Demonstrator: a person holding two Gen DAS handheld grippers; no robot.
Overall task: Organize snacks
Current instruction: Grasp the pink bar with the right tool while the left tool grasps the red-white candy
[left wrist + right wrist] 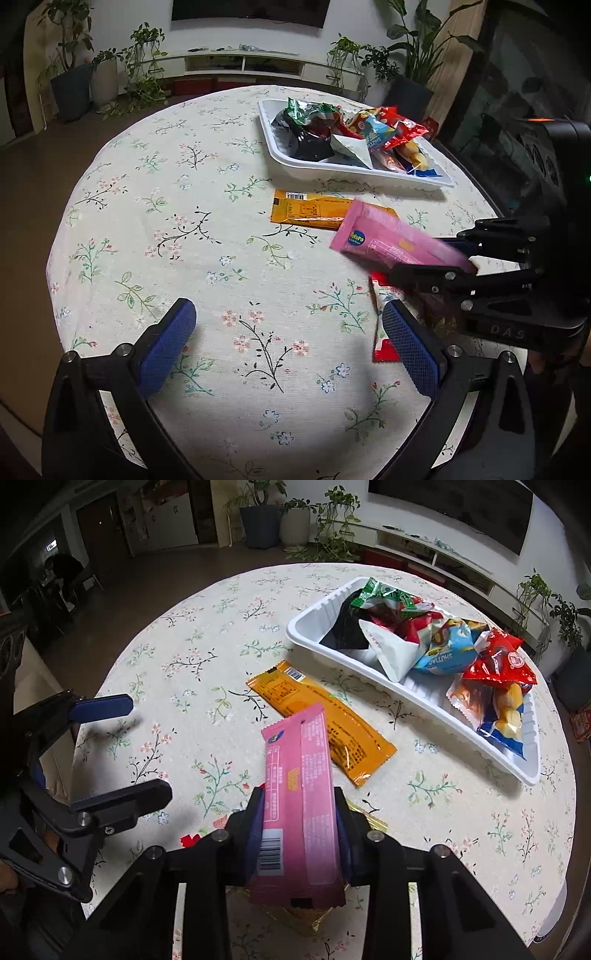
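My right gripper [299, 812] is shut on a pink snack bar [299, 775] and holds it above the table; the pink bar also shows in the left wrist view [391, 240], with the right gripper [458, 258] at the right. An orange snack bar [321, 727] lies flat on the floral tablecloth, also in the left wrist view [314, 212]. A white tray [417, 694] holds several snack packets; it also shows in the left wrist view [354, 175]. My left gripper [288, 343] is open and empty above the cloth, seen too in the right wrist view [144, 749].
A red and white packet [384, 332] lies under the right gripper, beside my left gripper's right finger. A gold wrapper [295, 919] lies below the pink bar. The round table's edge [66, 206] curves near. Plants and a low TV shelf stand behind.
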